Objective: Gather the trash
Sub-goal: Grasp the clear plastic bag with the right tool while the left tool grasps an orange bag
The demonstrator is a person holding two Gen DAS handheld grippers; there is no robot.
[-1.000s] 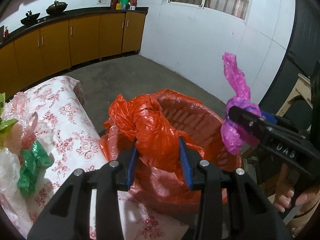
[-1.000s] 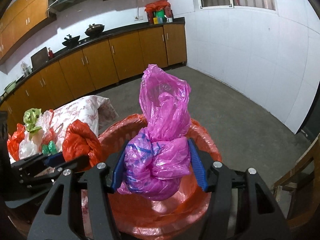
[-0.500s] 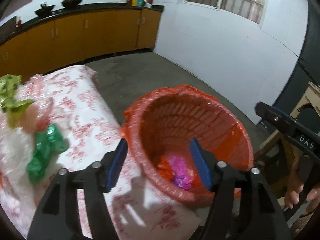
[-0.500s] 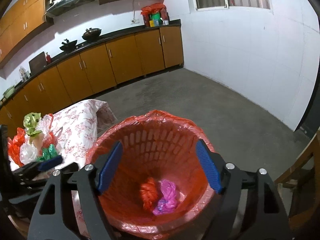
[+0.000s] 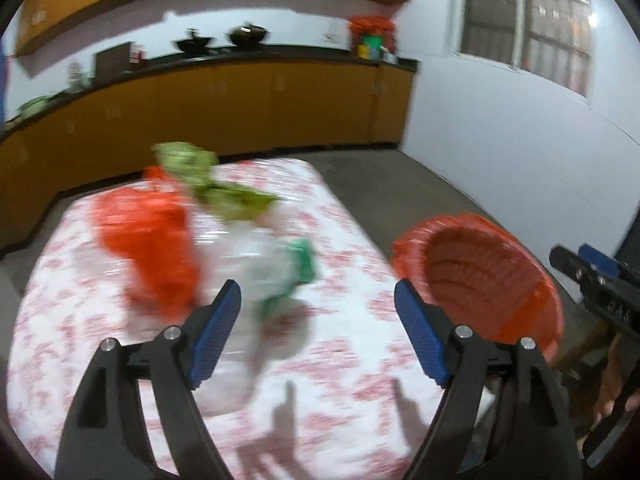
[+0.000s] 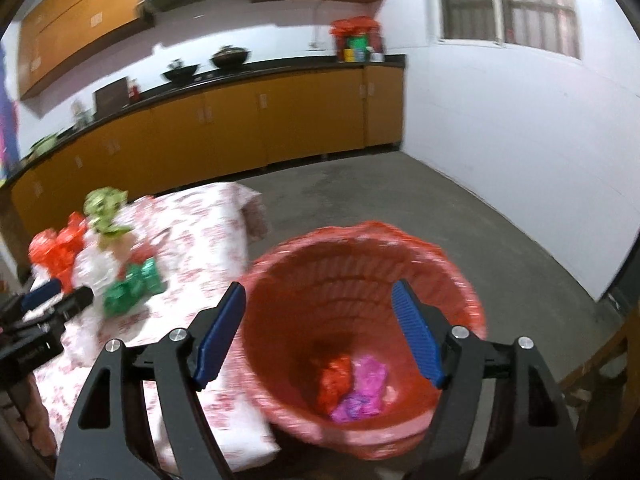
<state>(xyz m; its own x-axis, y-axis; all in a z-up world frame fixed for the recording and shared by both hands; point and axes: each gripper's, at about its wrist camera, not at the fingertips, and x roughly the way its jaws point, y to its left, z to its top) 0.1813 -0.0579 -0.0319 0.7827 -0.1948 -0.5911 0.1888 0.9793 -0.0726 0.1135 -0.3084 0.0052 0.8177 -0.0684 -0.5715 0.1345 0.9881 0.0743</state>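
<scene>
- Since a second ago, the orange bag and the pink bag have been let go from the tongs and are now seen lying at the bottom of the red basket (image 6: pixel 360 320); the left view has been swung away from the basket toward the surface (image 5: pixel 352 320).
- The left tongs (image 5: pixel 318 332) are spread and widening at this moment, with nothing between the blue pads; only the floral cloth is seen in the gap.
- The right tongs (image 6: pixel 320 332) are held apart above the basket mouth, released, with nothing gripped.
- The dropped orange bag (image 6: pixel 335 378) and pink bag (image 6: pixel 362 394) are shown touching each other in the right view only; in the left view the basket (image 5: pixel 480 276) is seen from the side and its bottom is hidden by its own wall.
- The remaining trash on the surface is shown nearer in the left view: a large orange bag (image 5: pixel 154 248), a light green bag (image 5: pixel 208 184), a clear bag (image 5: pixel 256 256) and a dark green bag (image 5: pixel 298 276), bunched together.
- All of this is smeared by motion blur, so edges and contacts within the pile cannot be made out.
- The right tongs are cut off at the right edge of the left view (image 5: pixel 592 276).
</scene>
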